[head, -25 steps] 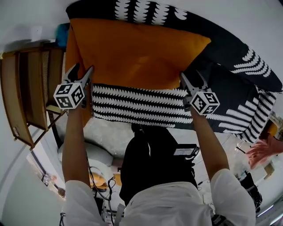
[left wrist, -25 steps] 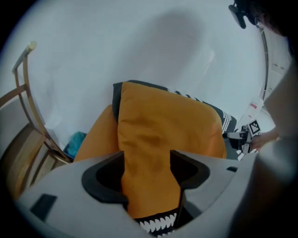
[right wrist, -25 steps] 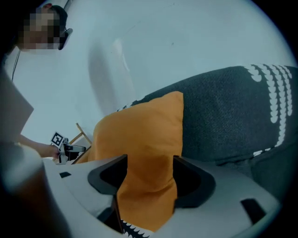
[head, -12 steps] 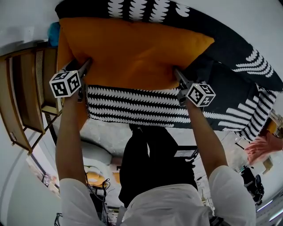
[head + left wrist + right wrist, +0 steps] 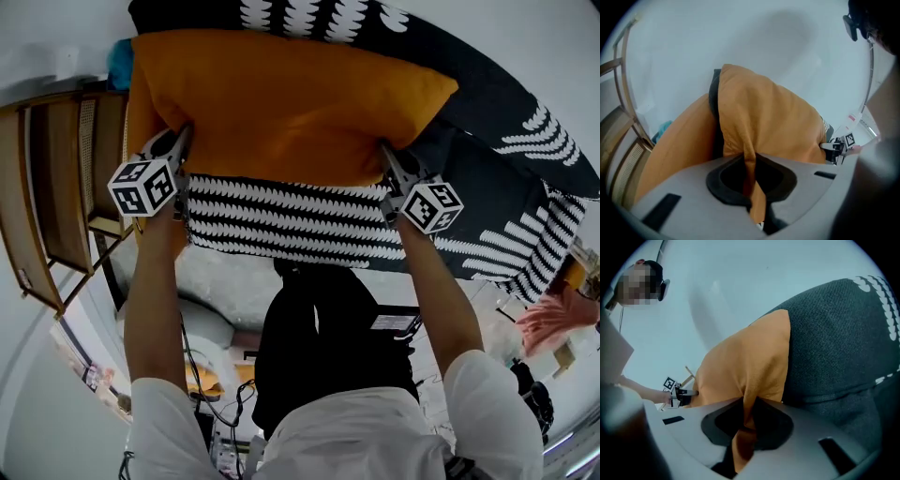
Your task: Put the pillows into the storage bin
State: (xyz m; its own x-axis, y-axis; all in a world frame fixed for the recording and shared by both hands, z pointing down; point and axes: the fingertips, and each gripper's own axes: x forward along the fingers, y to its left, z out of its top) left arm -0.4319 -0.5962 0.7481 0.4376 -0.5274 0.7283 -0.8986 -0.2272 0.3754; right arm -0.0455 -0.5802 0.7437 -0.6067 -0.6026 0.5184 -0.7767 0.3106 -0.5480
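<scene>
At the far left a wooden shelf [image 5: 56,187] stands beside the bed. Just right of it the left gripper [image 5: 178,150] is at the left edge of the orange pillow [image 5: 281,103]. Its jaws have just been closing, and its own view shows them clenched on a pinched fold of the orange fabric [image 5: 750,161], which runs down between the two pads. To the left of that fold a second orange mass shows behind a dark seam. From this angle it is hard to say whether that is another pillow or a bulge of the same one. The pillow lies broad and flat across the middle, on top of a black-and-white cover [image 5: 291,220] whose striped band runs between the two grippers. At the pillow's right edge the right gripper [image 5: 390,161] has also just been closing, and its view shows the jaws gripping a gathered tuck of the orange corner [image 5: 746,411]. The dark knit of the cover [image 5: 834,343] is just beside that corner, to the right. The person's bare forearms reach up from below to both grippers.
</scene>
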